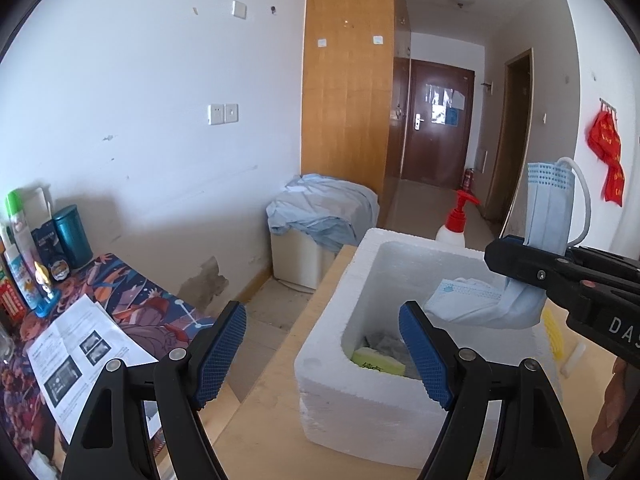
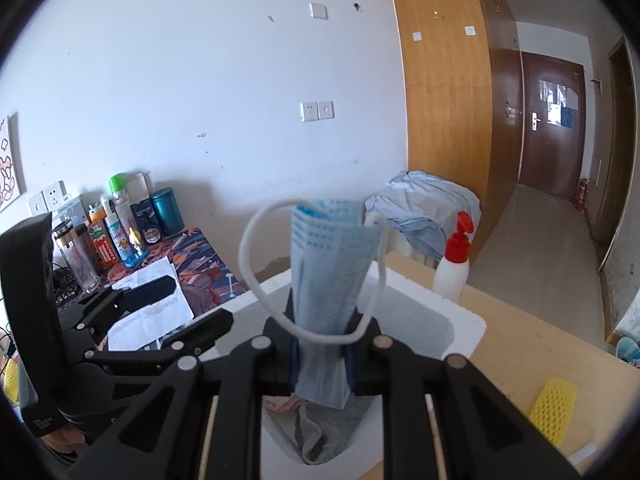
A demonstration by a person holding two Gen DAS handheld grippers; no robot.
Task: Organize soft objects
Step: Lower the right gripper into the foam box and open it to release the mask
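Observation:
My right gripper is shut on a folded blue face mask, which stands upright with its white ear loops hanging out, above a white foam box. The left wrist view shows that same right gripper and mask over the foam box's far right side. In the box lie another mask, a yellow-green item and a grey cloth. My left gripper is open at the box's near left corner, with nothing gripped between its blue pads.
The box sits on a light wooden table. A white bottle with a red pump stands behind it and a yellow foam net lies to the right. A second desk on the left holds papers and bottles.

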